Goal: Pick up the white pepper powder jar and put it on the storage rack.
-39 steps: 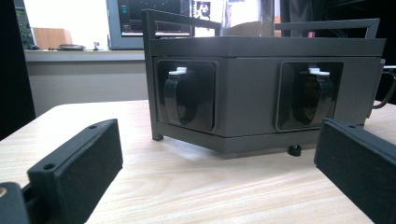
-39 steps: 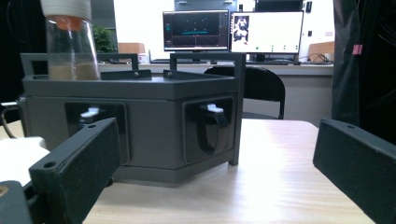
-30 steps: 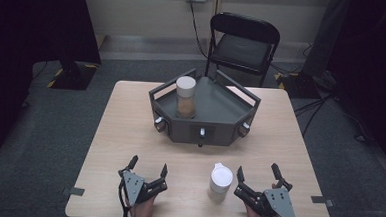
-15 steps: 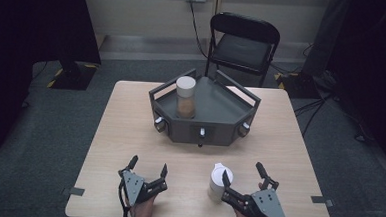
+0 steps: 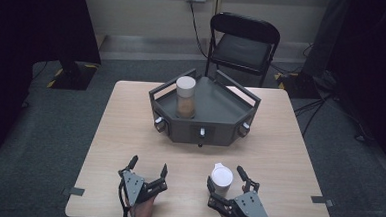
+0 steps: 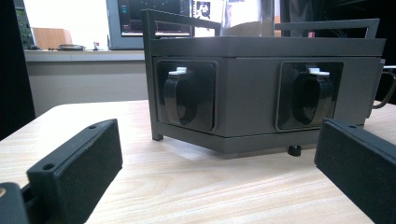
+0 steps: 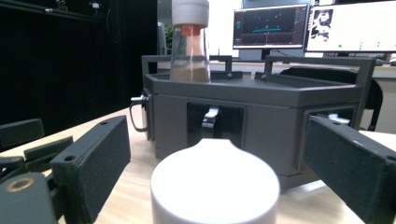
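**White-lidded container bracketed, not yet gripped**

Left claw (image 5: 147,173): at 7 o'clock on the table (image 5: 279,143), jaws spread wide, holding nothing, facing the dark grey hexagonal tray (image 5: 216,105).

Tray: at 12 o'clock, carrying one clear jar (image 5: 185,97) with brown contents and a pale lid in its left part.

Right claw (image 5: 226,176): at 5 o'clock, jaws wide apart either side of the white-lidded container (image 5: 221,178); contact cannot be confirmed. The container stands on the table, well short of the tray.

Judgement: approach done; closing, lifting and probable placement in the tray remain.
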The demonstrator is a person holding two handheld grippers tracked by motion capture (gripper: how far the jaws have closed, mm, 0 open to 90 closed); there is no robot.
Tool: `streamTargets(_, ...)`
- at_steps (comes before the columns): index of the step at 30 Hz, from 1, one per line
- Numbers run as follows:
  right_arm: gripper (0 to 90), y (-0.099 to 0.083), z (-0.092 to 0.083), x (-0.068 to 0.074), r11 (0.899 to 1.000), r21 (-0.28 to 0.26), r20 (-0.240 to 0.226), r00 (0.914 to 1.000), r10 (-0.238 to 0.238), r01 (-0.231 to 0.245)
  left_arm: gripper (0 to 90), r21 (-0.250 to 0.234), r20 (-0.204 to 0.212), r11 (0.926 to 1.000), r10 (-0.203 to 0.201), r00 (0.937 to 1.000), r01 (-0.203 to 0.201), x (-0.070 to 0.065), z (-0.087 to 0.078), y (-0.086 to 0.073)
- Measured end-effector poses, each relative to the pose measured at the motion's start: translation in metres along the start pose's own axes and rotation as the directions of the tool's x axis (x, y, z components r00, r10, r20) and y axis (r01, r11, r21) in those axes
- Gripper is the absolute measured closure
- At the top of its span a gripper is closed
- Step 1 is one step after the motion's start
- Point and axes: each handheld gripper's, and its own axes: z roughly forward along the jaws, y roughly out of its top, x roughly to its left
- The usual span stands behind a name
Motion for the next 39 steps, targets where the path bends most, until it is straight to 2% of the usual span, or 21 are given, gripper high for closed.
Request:
streamTargets(11,17.7,-0.009,0.004,-0.002,0.998,0.059,-0.009,1.0,0.0,0.0,0.2,0.0,0.0,1.0,0.0,1.0,0.0,0.0,0.0,0.0)
streamTargets(22,25.0,-0.013,0.007,-0.01,0.995,0.095,-0.047,0.9988,0.017,-0.013,0.4,0.0,0.0,1.0,0.0,1.0,0.0,0.0,0.0,0.0)
streamTargets(27,29.0,-0.013,0.007,-0.012,0.995,0.099,-0.048,0.9987,0.018,-0.013,0.4,0.0,0.0,1.0,0.0,1.0,0.0,0.0,0.0,0.0)
streamTargets(39,29.9,-0.012,0.007,-0.009,0.995,0.103,-0.035,0.9993,0.013,-0.009,0.4,0.0,0.0,1.0,0.0,1.0,0.0,0.0,0.0,0.0)
